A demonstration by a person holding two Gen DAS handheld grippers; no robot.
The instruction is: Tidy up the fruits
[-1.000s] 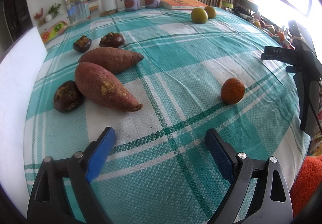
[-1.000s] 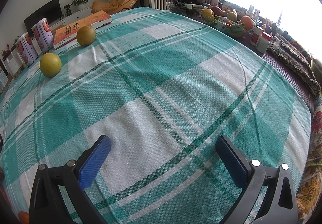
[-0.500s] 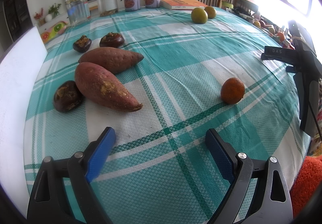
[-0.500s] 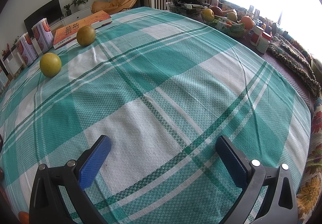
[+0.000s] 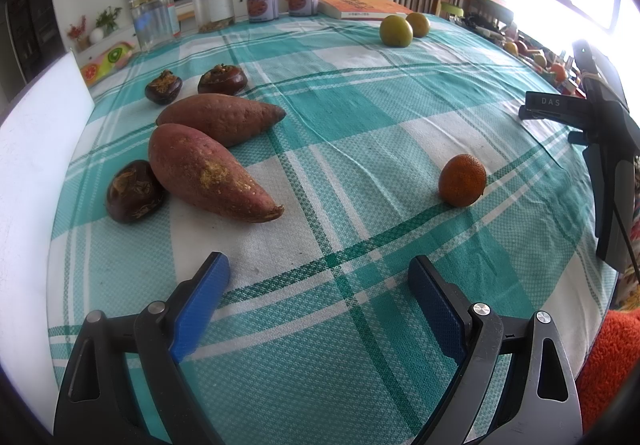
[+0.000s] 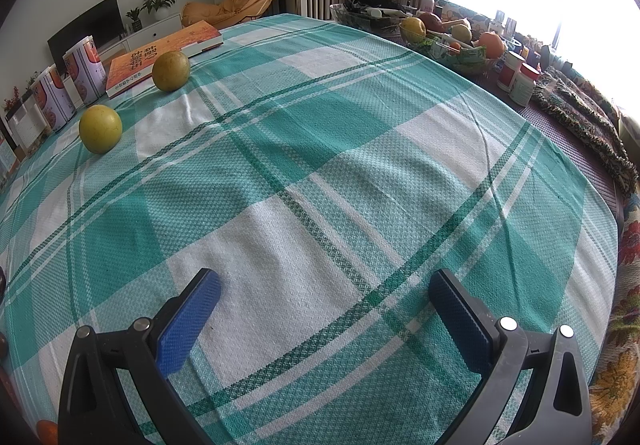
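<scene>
Scene: I hold two grippers over a table (image 5: pixel 360 117) dressed in teal plaid cloth, fruit and roots scattered across it.

Left gripper (image 5: pixel 318 281): released, blue pads spread wide with nothing between them, poised low over bare cloth.

Right gripper (image 6: pixel 324 297): likewise spread and empty; in the left view its black body stands at the table's right edge.

Tangerine (image 5: pixel 462 179): sits alone, ahead and to the right of my left gripper, well apart from both pads and near the right gripper's side.

Yellow-green citrus: two, one (image 6: pixel 100 129) nearer and one (image 6: pixel 171 71) beside the orange book (image 6: pixel 160 53), far ahead and left of my right gripper.

Sweet potatoes: two, the near one (image 5: pixel 208 175) and the far one (image 5: pixel 222 117) lying just beside each other, ahead-left of my left gripper.

Dark round fruits: three, one (image 5: pixel 134 191) against the near sweet potato, two (image 5: pixel 163 86) (image 5: pixel 222 80) farther back.

Step in hand, as I judge it: choosing a first fruit; none is gripped yet.

Doing it well: I take the tangerine as the likeliest pick, centre it between the pads, close on its widest part and squeeze gently, since a round, soft-skinned fruit may roll or bruise.
</scene>
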